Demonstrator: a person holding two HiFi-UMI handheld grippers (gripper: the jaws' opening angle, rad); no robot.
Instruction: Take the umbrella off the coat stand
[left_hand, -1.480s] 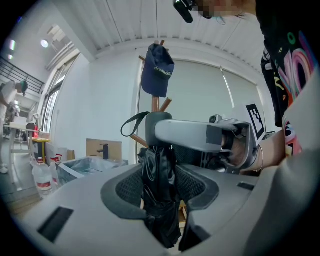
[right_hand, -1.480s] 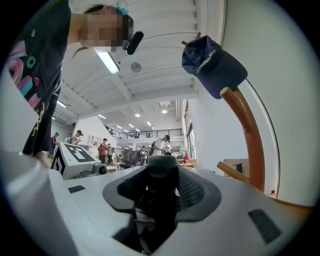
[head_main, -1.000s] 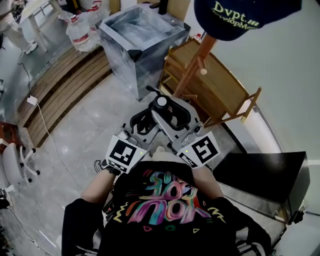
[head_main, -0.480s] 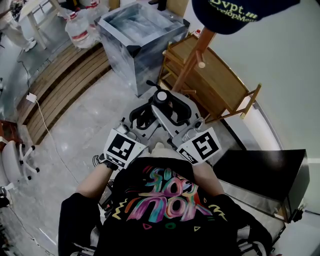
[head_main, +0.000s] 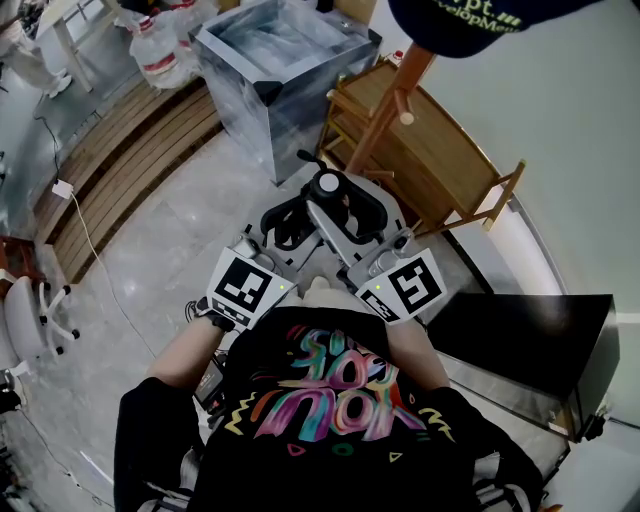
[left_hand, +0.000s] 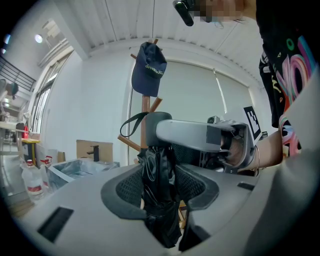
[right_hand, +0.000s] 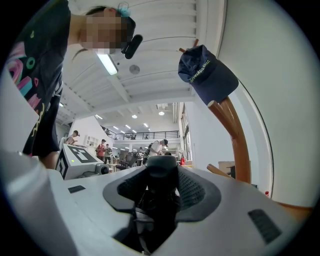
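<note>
Umbrella (left_hand: 158, 200) tight in left gripper (left_hand: 161, 175), right gripper (right_hand: 161, 182)

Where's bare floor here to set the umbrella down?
Free: grey floor left of the left gripper, bordered by the slatted wooden platform and a white plug and cable. Crowded ahead and right: metal bin, coat stand, wooden rack, black box.

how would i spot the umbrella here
Look for the wooden coat stand with the navy cap on top. Just in front of its pole is the umbrella, gripped by the left gripper and the right gripper. It is the only folded bundle of shiny black fabric, with a thin strap loop at its top.
</note>
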